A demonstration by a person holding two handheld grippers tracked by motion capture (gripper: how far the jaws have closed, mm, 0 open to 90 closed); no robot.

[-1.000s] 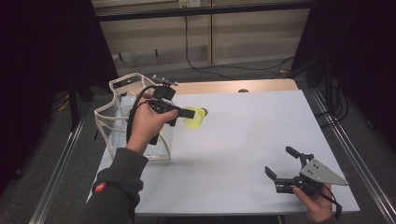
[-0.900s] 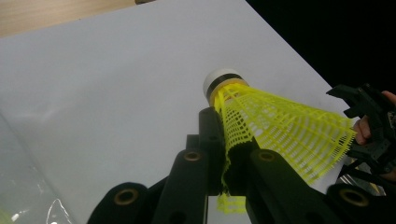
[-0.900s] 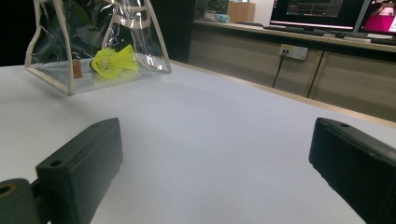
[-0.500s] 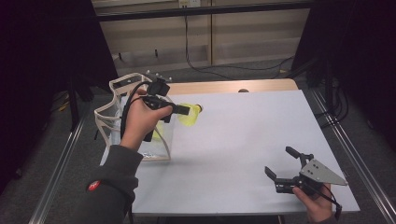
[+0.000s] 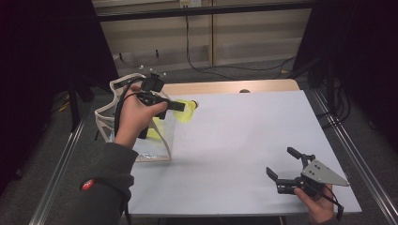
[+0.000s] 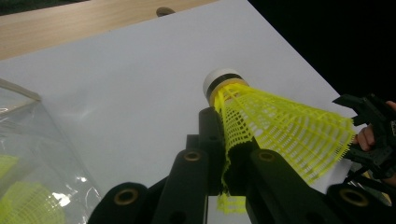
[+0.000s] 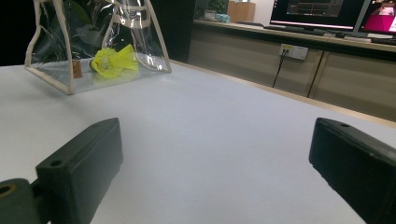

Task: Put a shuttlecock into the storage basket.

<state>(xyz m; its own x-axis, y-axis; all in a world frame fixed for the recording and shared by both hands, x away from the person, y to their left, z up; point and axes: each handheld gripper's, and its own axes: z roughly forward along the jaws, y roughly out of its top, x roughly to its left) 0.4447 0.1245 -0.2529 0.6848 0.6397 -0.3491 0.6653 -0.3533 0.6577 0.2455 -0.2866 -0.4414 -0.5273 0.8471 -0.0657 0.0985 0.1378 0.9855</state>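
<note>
Shuttlecock (image 6: 271, 116), yellow-netted with a white cork tip, is sitting clamped by its skirt in the left gripper (image 6: 225, 154), at centre-right of the left gripper view. In the high view it is hanging at upper centre-left, just beside the clear bag (image 5: 119, 126). Another yellow shuttlecock (image 7: 113, 60) is lying inside that bag. The right gripper (image 5: 284, 167) is resting at lower right, jaws spread and empty, on the white table (image 5: 244, 140).

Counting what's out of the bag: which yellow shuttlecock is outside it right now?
The shuttlecock clamped by its skirt in the left gripper, above the table; the other shuttlecock lies inside the clear bag.
</note>
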